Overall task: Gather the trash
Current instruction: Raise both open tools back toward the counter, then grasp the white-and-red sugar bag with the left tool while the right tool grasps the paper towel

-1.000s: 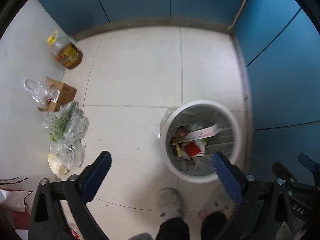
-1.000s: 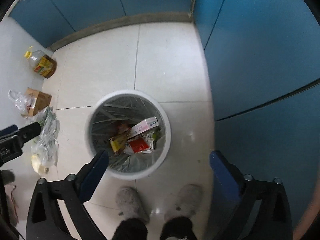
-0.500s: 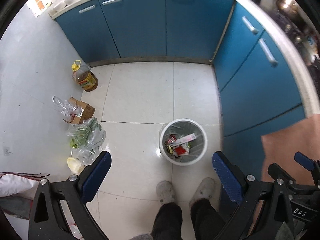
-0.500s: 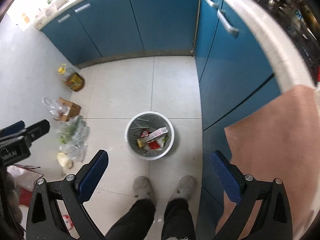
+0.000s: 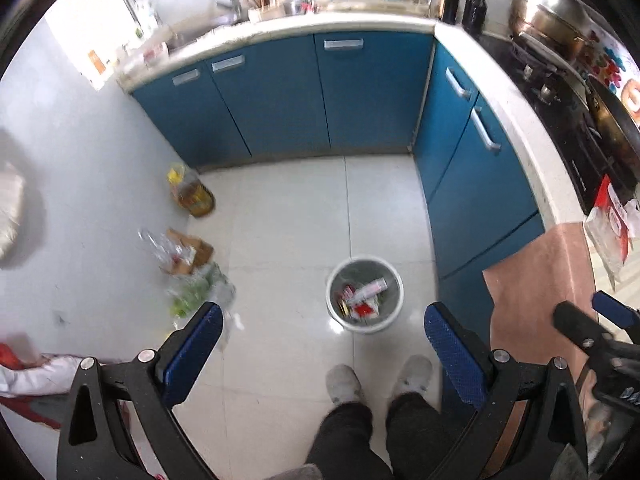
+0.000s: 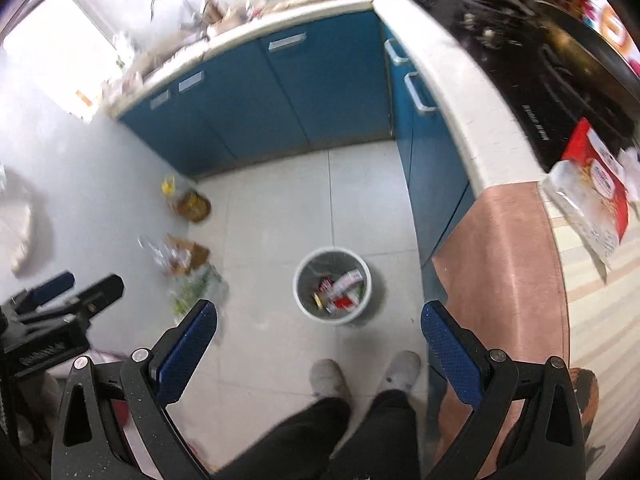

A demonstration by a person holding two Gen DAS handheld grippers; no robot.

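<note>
right hand-held gripper (image 6: 319,326) gaping above bin (image 6: 362,280) holding blurry, probably wrappers.

Below me the pale tiled floor (image 5: 288,236) carries the white trash bin (image 5: 394,312), with my slippers (image 5: 344,384) just behind it. Well left of the bin, along the wall, sit an oil bottle (image 5: 192,196), a cardboard box (image 5: 192,256) and bagged greens (image 5: 196,296).

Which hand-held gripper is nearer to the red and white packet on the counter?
Right. The right hand-held gripper is beside the counter holding the packet; the left hand-held gripper is farther away, on its far side.
</note>
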